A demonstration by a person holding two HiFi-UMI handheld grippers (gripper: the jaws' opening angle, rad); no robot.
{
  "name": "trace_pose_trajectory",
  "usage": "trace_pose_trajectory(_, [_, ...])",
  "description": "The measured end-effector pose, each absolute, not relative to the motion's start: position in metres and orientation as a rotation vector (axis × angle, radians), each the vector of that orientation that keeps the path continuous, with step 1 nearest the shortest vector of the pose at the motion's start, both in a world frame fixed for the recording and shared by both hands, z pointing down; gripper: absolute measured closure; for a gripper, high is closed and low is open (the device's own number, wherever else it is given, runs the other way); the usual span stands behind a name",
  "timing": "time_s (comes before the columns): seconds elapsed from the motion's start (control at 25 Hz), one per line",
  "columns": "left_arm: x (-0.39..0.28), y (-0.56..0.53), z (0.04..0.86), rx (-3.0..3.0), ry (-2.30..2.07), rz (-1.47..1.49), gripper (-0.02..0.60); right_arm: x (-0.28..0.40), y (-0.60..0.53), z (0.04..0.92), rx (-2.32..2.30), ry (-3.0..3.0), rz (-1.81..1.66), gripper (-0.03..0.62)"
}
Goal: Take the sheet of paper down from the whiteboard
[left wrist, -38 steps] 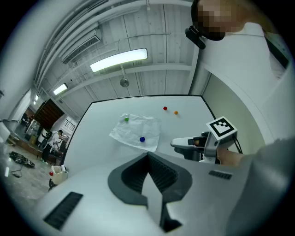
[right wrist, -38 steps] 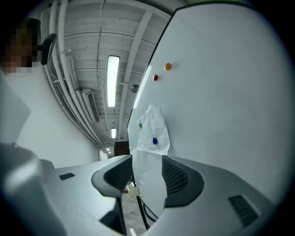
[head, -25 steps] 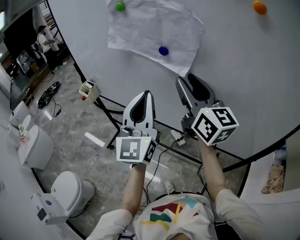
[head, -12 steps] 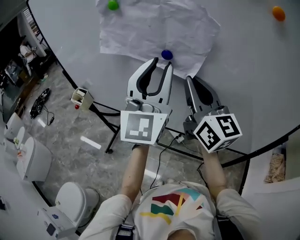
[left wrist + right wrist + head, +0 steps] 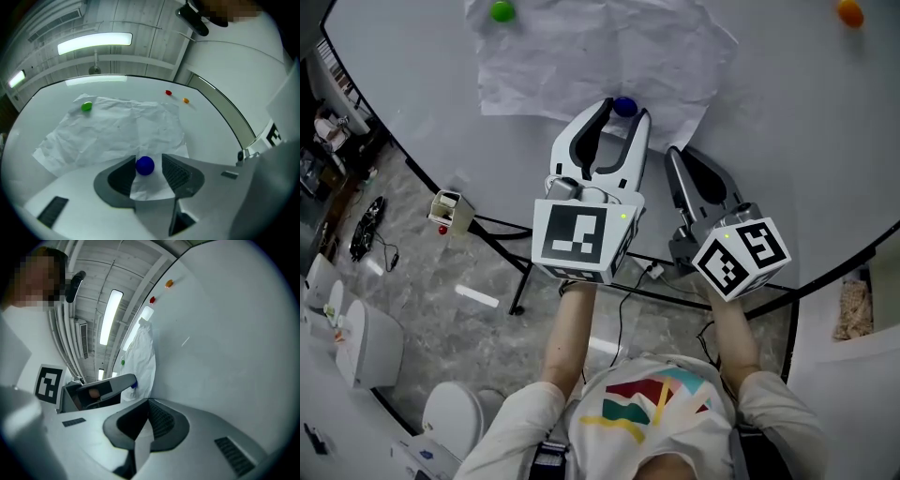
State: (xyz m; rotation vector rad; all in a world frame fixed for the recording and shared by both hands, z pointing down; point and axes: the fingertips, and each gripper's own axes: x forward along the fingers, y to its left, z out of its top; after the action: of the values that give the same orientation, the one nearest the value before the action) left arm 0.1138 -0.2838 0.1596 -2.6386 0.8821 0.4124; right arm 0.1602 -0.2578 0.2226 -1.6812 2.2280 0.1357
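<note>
A crumpled white sheet of paper [image 5: 600, 47] hangs on the whiteboard [image 5: 787, 122], pinned by a green magnet [image 5: 502, 11] at its upper left and a blue magnet [image 5: 624, 105] near its lower edge. My left gripper [image 5: 623, 112] is up at the board with its jaws opening. The blue magnet [image 5: 145, 166] sits between them, close to the left pad with a gap on the right. Just right of it, my right gripper [image 5: 672, 150] is shut on the paper's lower corner; a white sliver of paper [image 5: 140, 437] shows between its jaws [image 5: 149, 401].
An orange magnet [image 5: 849, 11] and a red magnet [image 5: 168, 93] stick to the board to the right of the sheet. Below the board are its black stand legs [image 5: 516, 281], cables on the stone floor, a small white holder [image 5: 445, 211] and white stools [image 5: 356, 337].
The left gripper rose from below the sheet to the blue magnet and opened around it. The right gripper, open a second ago, closed at the paper's lower corner.
</note>
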Motion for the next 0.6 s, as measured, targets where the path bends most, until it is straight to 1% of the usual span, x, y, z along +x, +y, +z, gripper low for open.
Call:
trace_pose_trajectory(0.04, [0.115,-0.284,0.159,-2.629,0.887,0.403,0.368,0.160,-0.258,0.223,-1.683,2.227,0.136,0.580])
trace_pose_trajectory(0.16, [0.117,-0.286,0.160,-2.596,0.924,0.388,0.368,0.160,-0.258,0.223,-1.685,2.225,0.142,0.580])
trace_pose_trajectory(0.2, [0.116,-0.287,0.161,-2.594,0.935,0.392,0.375,0.160,-0.258,0.223,-1.688,2.224,0.142,0.580])
trace_pose_trajectory(0.24, [0.115,-0.288,0.161,-2.599,0.941,0.398,0.410,0.160,-0.258,0.223,-1.692,2.223,0.142,0.580])
trace_pose_trajectory(0.44, [0.105,-0.297,0.170,-2.612,0.974,0.363,0.413,0.161,-0.257,0.223,-1.695,2.226,0.154,0.580])
trace_pose_trajectory(0.6, [0.090,-0.311,0.198,-2.667,1.022,0.340,0.413,0.162,-0.256,0.224,-1.709,2.222,0.161,0.580])
